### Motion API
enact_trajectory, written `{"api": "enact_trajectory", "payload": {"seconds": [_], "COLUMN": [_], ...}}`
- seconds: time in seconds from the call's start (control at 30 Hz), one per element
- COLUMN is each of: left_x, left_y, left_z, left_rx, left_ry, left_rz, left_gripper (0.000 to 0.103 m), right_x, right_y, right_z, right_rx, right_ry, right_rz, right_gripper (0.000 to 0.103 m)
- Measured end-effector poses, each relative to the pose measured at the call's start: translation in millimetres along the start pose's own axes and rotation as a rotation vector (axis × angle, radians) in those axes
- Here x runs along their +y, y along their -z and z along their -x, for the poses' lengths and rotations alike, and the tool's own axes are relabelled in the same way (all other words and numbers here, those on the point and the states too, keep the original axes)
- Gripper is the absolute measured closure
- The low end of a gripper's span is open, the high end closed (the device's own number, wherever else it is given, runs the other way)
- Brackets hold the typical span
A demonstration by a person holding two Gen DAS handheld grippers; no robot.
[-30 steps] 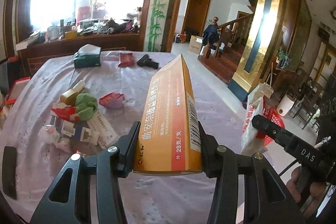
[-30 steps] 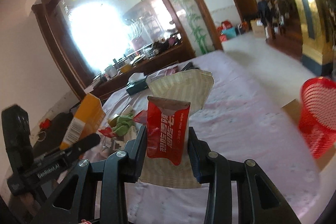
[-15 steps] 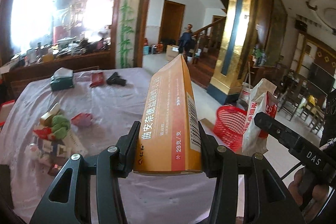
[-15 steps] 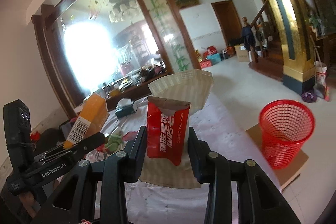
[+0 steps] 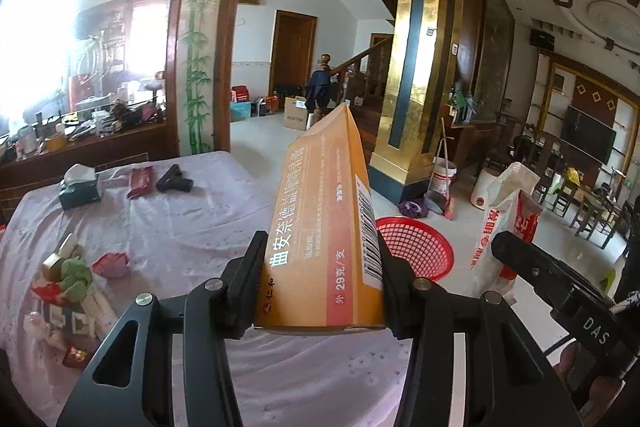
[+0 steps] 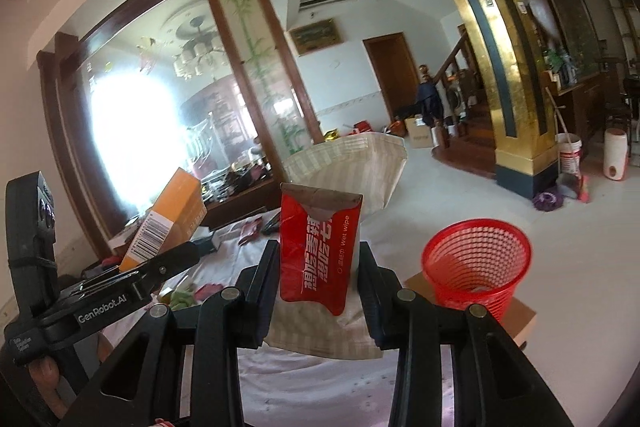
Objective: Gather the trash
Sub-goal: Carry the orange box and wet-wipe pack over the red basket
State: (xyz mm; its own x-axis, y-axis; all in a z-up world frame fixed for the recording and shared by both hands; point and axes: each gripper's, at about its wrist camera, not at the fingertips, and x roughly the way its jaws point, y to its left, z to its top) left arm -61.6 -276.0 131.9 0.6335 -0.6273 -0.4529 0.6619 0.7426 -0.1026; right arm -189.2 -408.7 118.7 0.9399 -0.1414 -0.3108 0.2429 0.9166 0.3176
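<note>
While one orange box [image 5: 320, 235] sits clamped, two wrappers [image 6: 320, 247] apparently fill the other jaws

Both grippers are swinging away from the table's litter pile [image 5: 68, 291] and toward the floor side. In the left wrist view the red basket [image 5: 416, 247], out of sight a second ago, now sits just right of the orange box [image 5: 320, 227], and the pile slides to the far left edge. In the right wrist view the red basket [image 6: 476, 263] comes in from the right edge toward the red wet-wipe packet [image 6: 316, 251], and more ceiling shows as the view tips up.
</note>
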Motion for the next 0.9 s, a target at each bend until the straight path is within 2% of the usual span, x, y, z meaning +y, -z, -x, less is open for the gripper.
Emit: {"api": "enact_trajectory", "payload": {"seconds": [0.3, 0.9], "left_x": [-22.4, -66.5], "left_y": [-6.8, -11.2], "left_z": [-26.5, -97.6], "left_rx": [0.015, 0.084], "left_ry": [0.029, 0.07], "left_rz": [-0.021, -0.082], "left_gripper": [0.055, 0.055], "right_x": [-25.7, -85.3], "right_y": [-7.7, -22.0], "right_z": [6.6, -23.1], "right_rx": [-0.021, -0.022], "right_ry": [0.042, 0.112], "right_rz": [-0.017, -0.091], "right_gripper": [0.063, 0.063]}}
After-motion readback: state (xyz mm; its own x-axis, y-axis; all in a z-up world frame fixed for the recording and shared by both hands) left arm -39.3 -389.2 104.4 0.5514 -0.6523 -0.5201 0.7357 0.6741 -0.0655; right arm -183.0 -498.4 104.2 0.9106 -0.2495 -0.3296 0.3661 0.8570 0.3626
